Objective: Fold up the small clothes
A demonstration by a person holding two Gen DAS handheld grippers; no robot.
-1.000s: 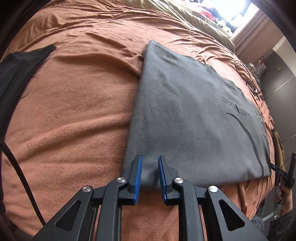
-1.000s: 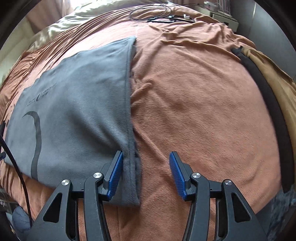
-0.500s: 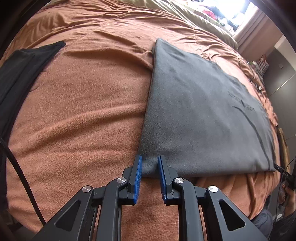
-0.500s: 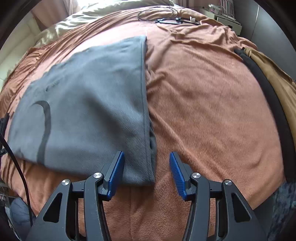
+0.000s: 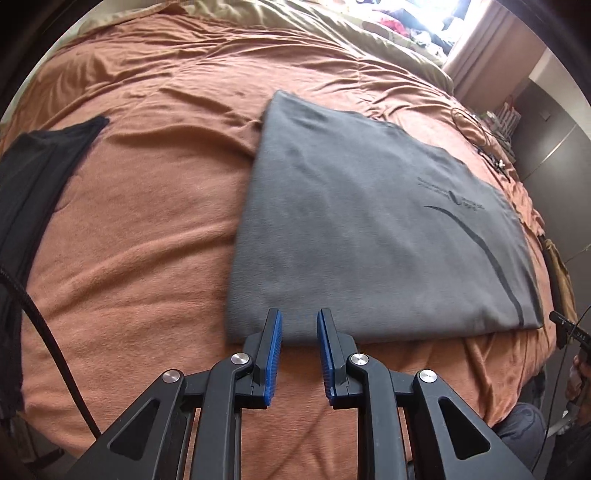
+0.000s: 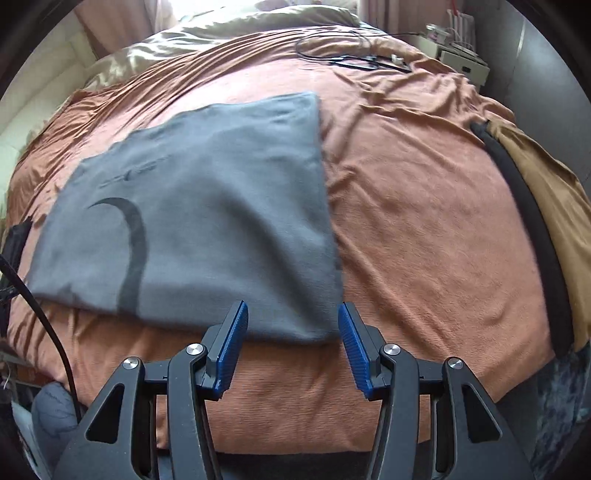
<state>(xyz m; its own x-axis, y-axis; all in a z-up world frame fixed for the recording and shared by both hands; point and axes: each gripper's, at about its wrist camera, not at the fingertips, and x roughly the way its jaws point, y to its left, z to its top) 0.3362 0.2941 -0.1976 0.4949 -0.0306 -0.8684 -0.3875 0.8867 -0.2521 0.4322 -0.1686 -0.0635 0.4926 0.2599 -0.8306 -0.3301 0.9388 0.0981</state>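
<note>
A grey shirt (image 5: 369, 221) (image 6: 207, 221) with a dark curved print lies folded flat in a rectangle on the rust-orange bedspread (image 5: 147, 221) (image 6: 424, 221). In the left wrist view my left gripper (image 5: 299, 314) hovers over the shirt's near edge, close to its left corner. Its blue pads stand a narrow gap apart with no cloth pinched. In the right wrist view my right gripper (image 6: 292, 306) hangs over the shirt's near right corner. Its jaws are well apart and hold nothing.
A black garment (image 5: 33, 177) lies at the bed's left edge. A tan garment with a black band (image 6: 554, 206) drapes the right edge. Cables (image 6: 351, 55) lie at the far end, before a pale sheet (image 6: 221, 33). A black cord (image 5: 48, 332) hangs at the left.
Both grippers have pulled back and risen from the shirt's near edge, so more bedspread shows in front of it. The shirt lies as before. Neither gripper's jaw gap has visibly changed.
</note>
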